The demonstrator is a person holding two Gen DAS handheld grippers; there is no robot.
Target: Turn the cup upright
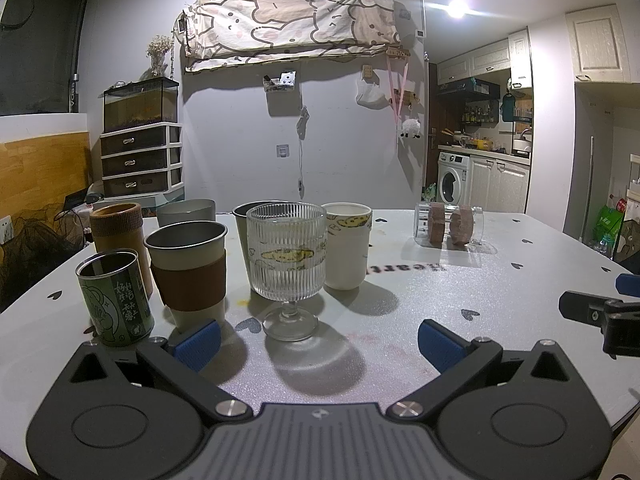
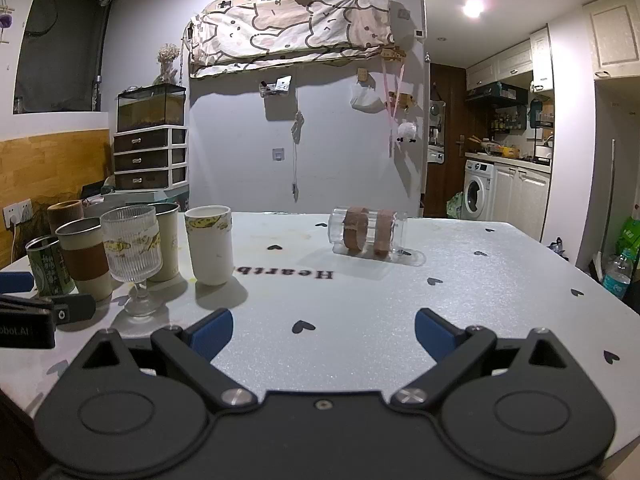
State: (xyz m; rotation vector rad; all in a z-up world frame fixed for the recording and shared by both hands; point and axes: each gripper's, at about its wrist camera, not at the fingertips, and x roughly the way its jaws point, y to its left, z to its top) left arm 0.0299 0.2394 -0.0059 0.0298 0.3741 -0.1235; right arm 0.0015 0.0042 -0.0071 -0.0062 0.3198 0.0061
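Note:
A clear glass cup with two brown bands [image 1: 448, 225] lies on its side at the far right of the table; it also shows in the right wrist view [image 2: 368, 233], straight ahead and well beyond the fingers. My left gripper [image 1: 318, 340] is open and empty, just in front of an upright ribbed stemmed glass [image 1: 286, 264]. My right gripper [image 2: 324, 334] is open and empty, low over the table; it also shows in the left wrist view [image 1: 600, 312] at the right edge.
Several upright cups stand in a cluster at the left: a green tin [image 1: 114, 300], a steel cup with brown sleeve [image 1: 188, 268], a white printed cup [image 2: 210, 242], a brown tumbler [image 1: 117, 228]. The grey table [image 2: 480, 288] has heart marks.

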